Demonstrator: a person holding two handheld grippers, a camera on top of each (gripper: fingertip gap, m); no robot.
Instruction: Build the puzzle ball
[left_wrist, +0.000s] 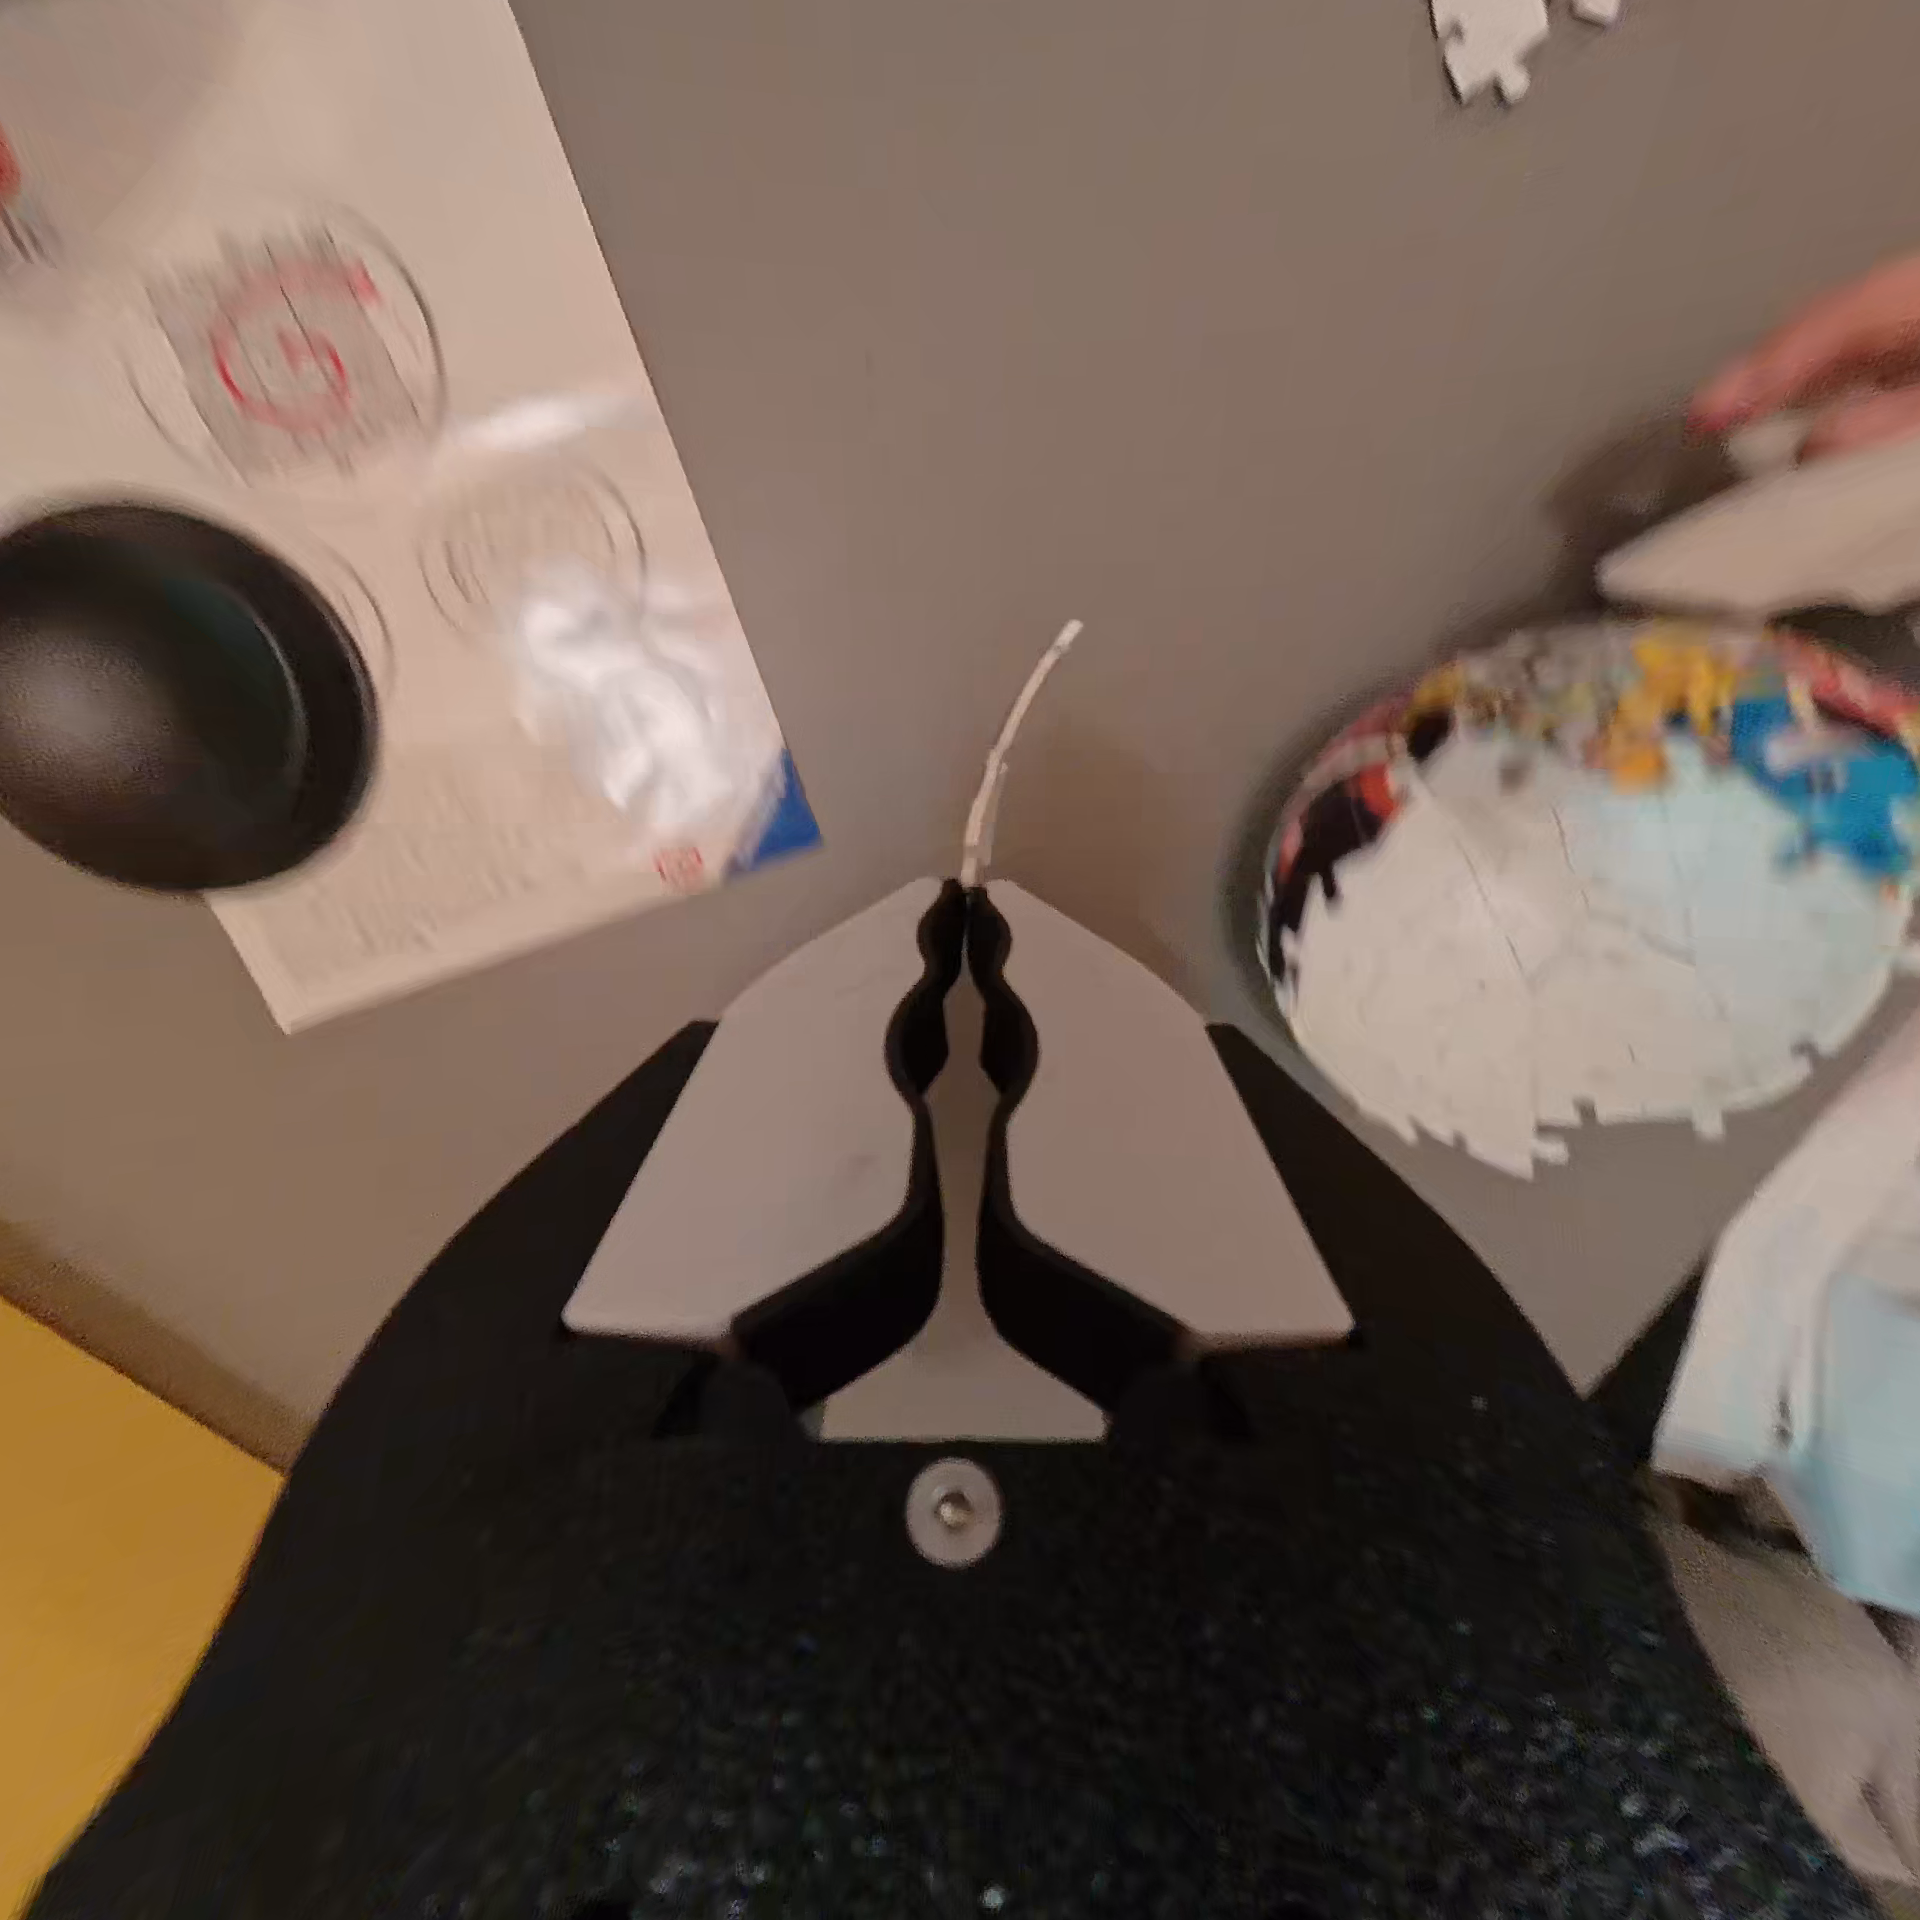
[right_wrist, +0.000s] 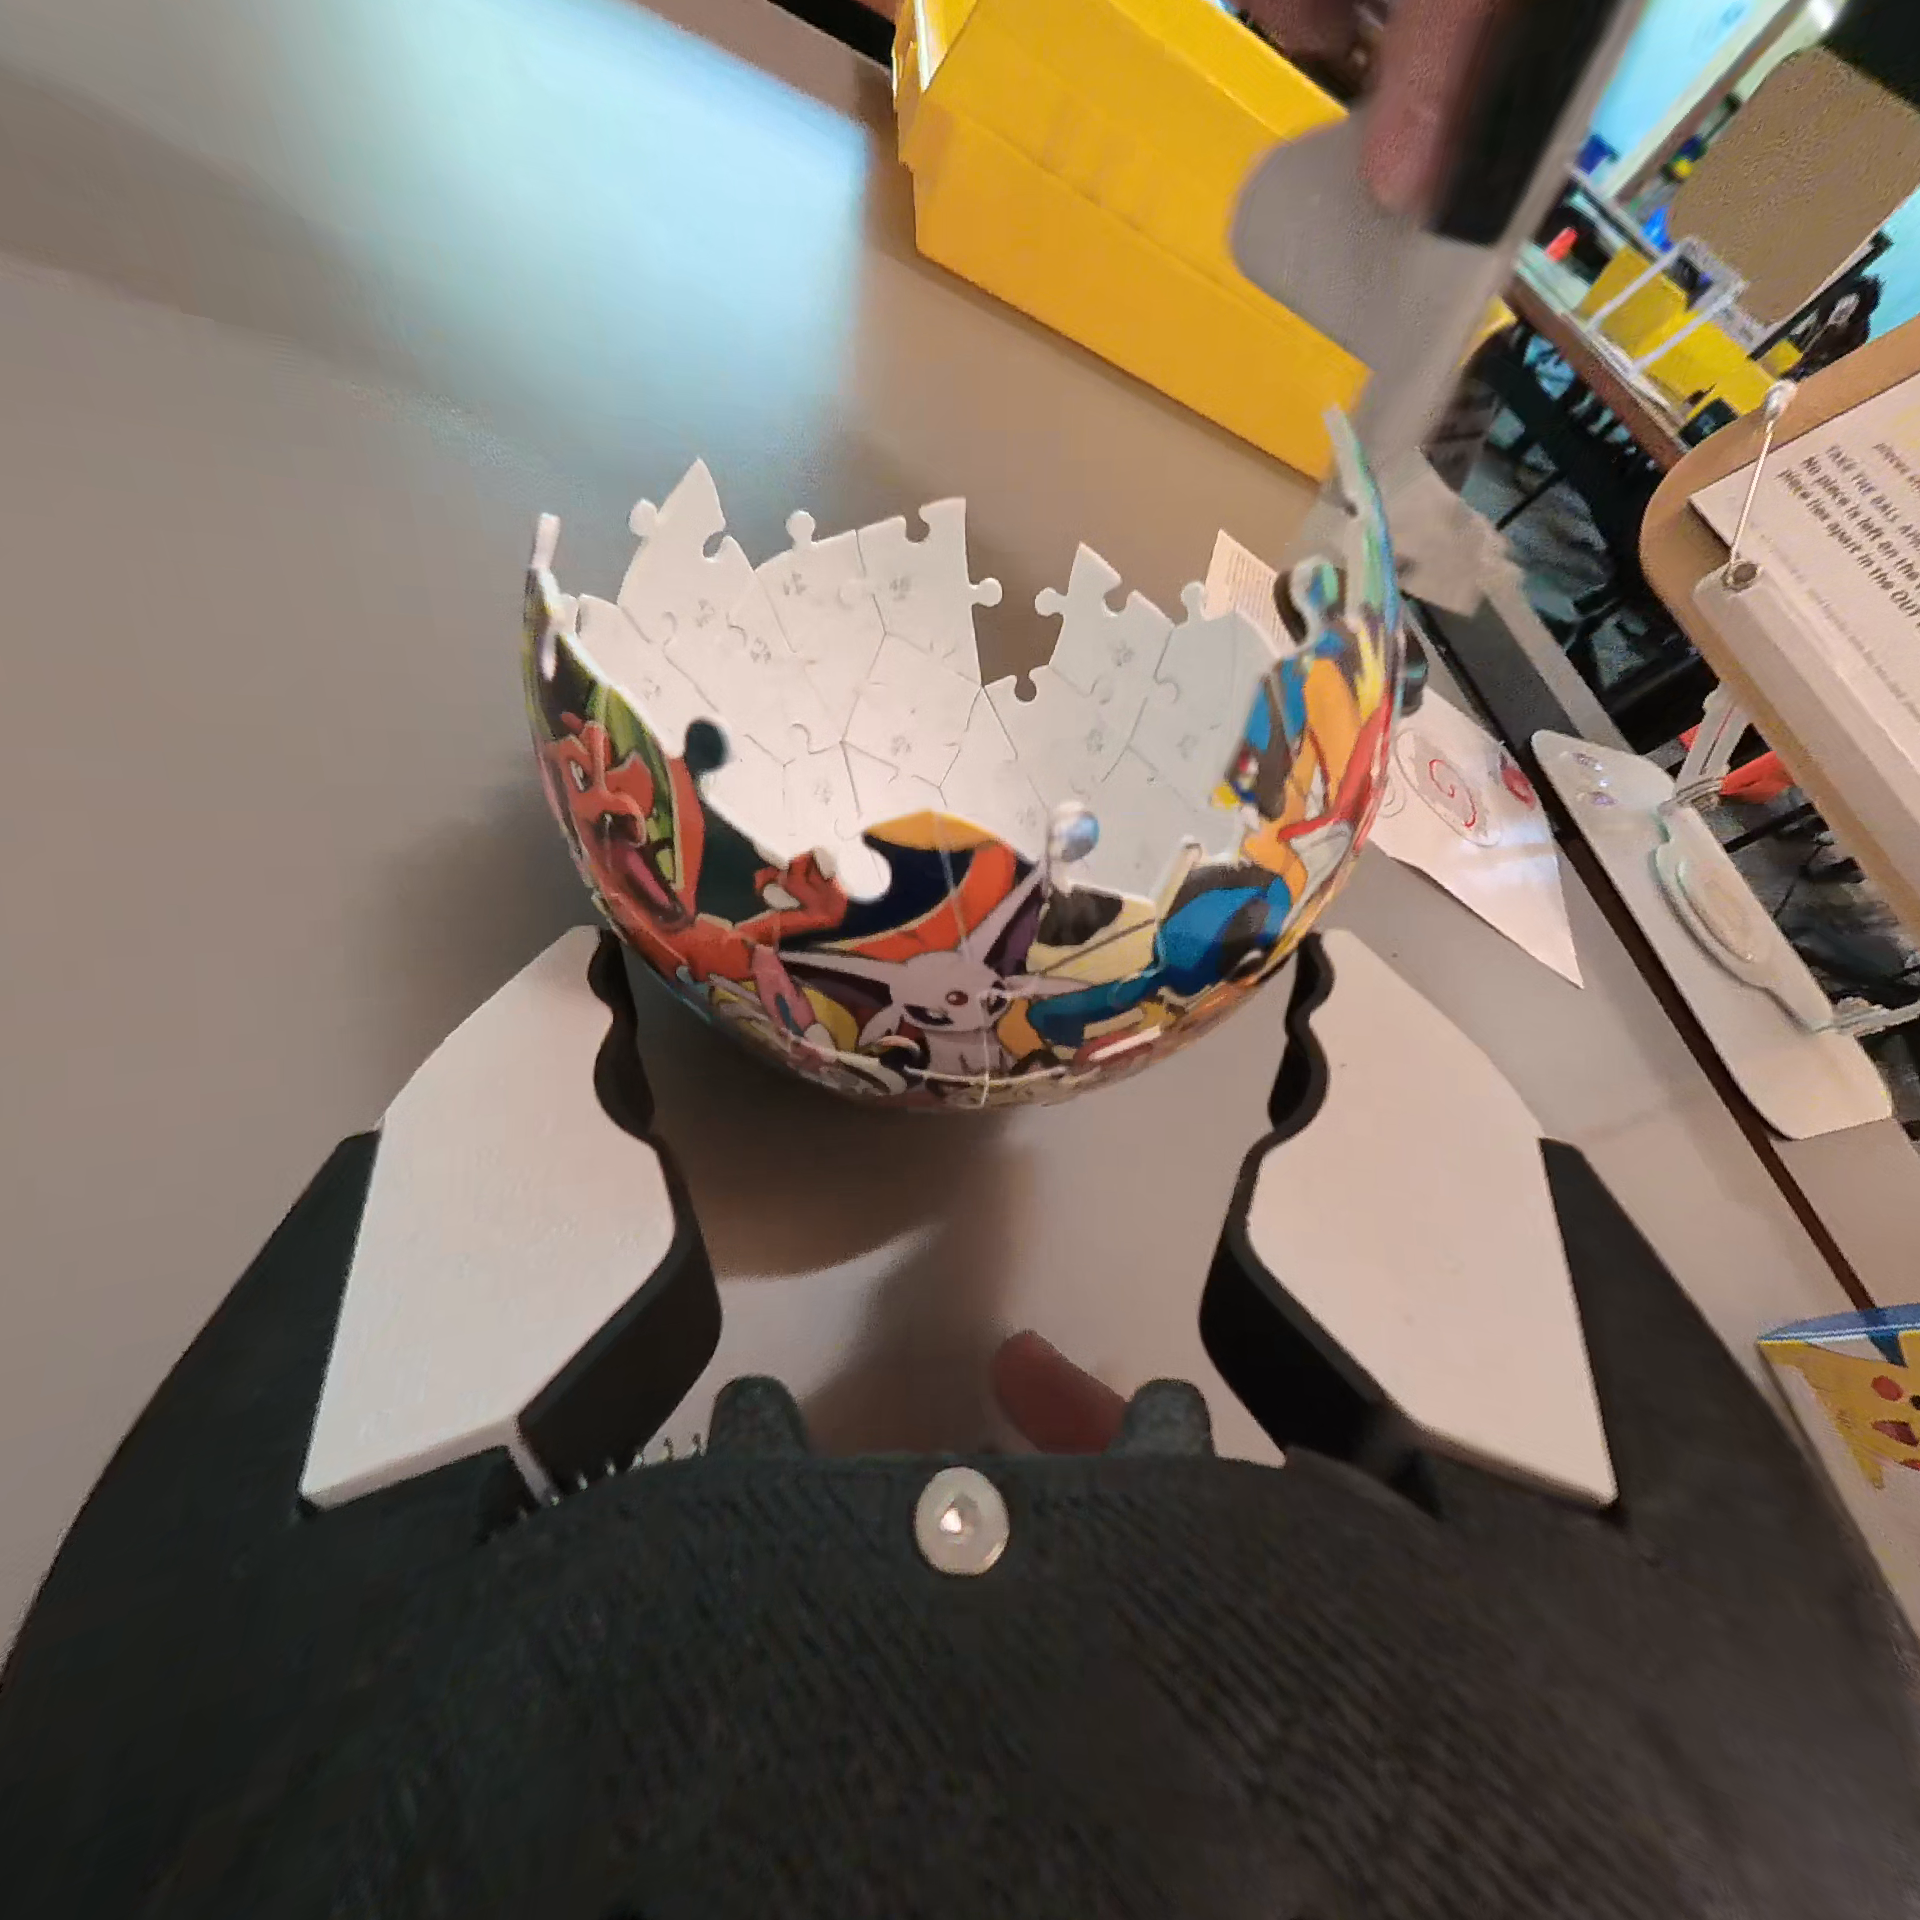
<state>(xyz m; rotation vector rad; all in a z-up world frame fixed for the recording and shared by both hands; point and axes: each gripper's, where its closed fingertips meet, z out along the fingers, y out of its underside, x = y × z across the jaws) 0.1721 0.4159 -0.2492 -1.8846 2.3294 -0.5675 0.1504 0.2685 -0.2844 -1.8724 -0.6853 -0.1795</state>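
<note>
Left gripper (left_wrist: 968, 902): jaws are being held pinched together on a thin white puzzle piece (left_wrist: 1016, 753), seen edge-on above the grey table (left_wrist: 1039, 364).
Right gripper (right_wrist: 956, 1023): jaws are being kept wide apart, cradling the lower sides of the half-built ball (right_wrist: 961, 831); contact appears likely at both sides, though a firm clamp cannot be confirmed.
Ball location: it is being steadied near the table's right edge, open jagged rim upward.
Other items: an instruction sheet (left_wrist: 436, 582) and black bowl (left_wrist: 156, 707) are lying towards the left side.
Step in hand: judged to be carrying one piece to the rim.
Next move: the piece is being required turned and aligned to an open notch, then pressed in gently.
</note>
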